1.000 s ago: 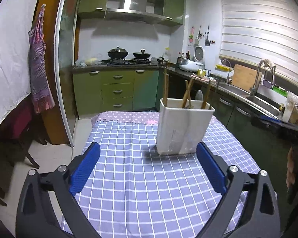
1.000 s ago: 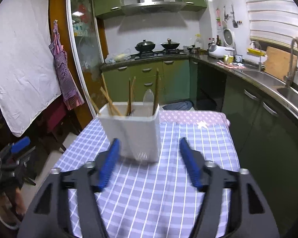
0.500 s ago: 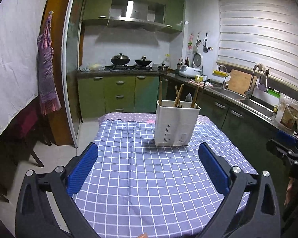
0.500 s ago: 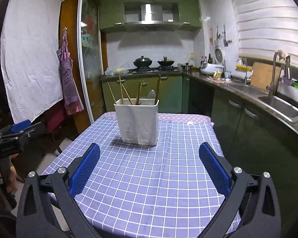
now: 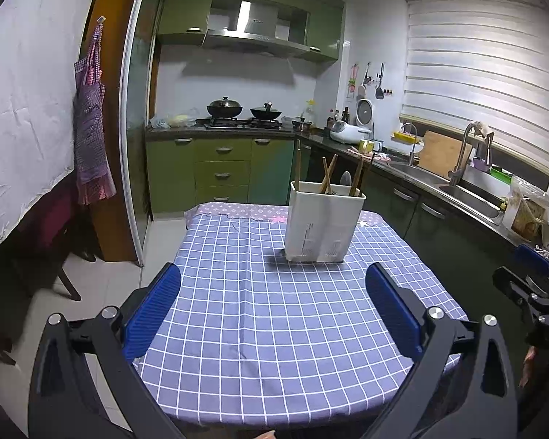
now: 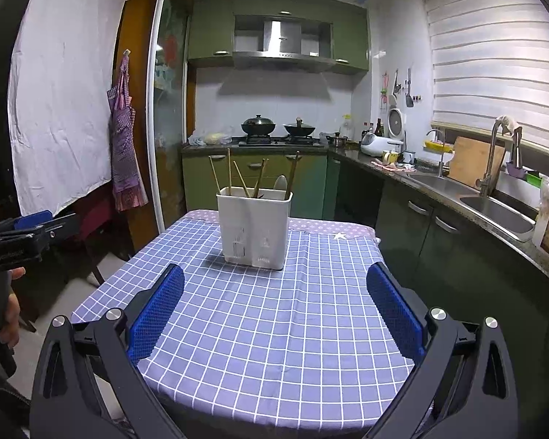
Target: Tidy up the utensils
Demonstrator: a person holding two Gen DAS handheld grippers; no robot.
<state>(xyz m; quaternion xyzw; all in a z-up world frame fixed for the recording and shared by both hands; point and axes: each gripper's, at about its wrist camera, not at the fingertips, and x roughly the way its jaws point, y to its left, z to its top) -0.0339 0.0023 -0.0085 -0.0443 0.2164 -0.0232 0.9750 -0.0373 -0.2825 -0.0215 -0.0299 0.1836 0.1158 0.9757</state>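
Both tongs, left (image 5: 272, 305) and right (image 6: 274, 305), withdrawn, spread wide, empty; white utensil caddy (image 6: 254, 228) upper centre, now holding chopsticks (image 6: 234, 179) and spoon (image 6: 281, 184): organizing apparently complete.

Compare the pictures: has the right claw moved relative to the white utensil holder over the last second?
Yes. The right claw has pulled back toward the near table edge; the white utensil holder, earlier between its fingers, now stands well beyond them on the checked tablecloth.
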